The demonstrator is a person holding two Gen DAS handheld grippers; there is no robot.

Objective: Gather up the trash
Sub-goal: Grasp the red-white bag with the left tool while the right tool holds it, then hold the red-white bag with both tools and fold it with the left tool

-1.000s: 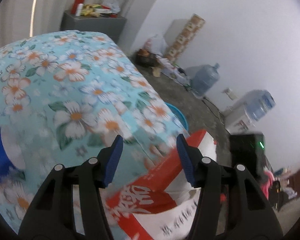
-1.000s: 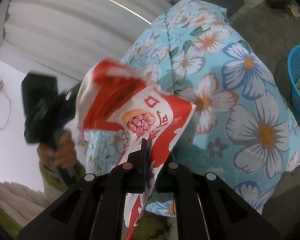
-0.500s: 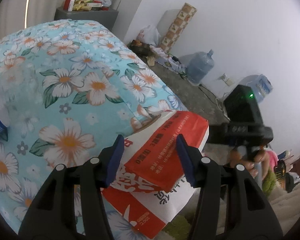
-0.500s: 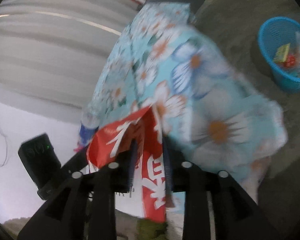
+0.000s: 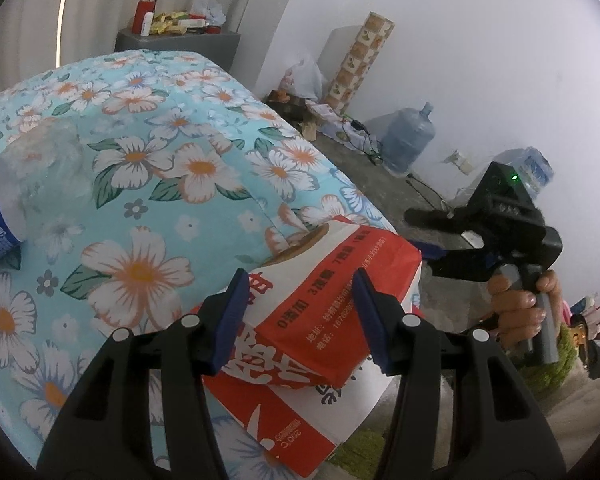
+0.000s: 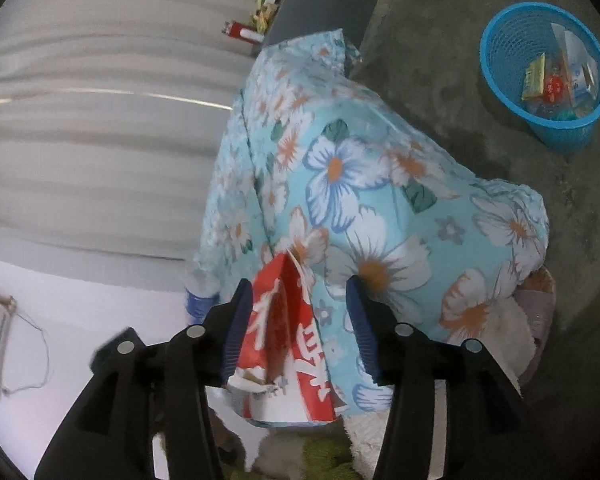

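Between the spread fingers of the right gripper [image 6: 300, 322] lies the red-and-white paper food bag [image 6: 284, 344], on the corner of the flowered bedcover [image 6: 380, 208]; neither pad seems to touch it. The left gripper [image 5: 300, 316] is wide too, its fingers on both sides of the same bag. The bag hangs partly over the edge, so a push may slide it down. The blue trash basket [image 6: 500, 68] stands well apart on the floor, and a thin grip may tear the paper on the way.
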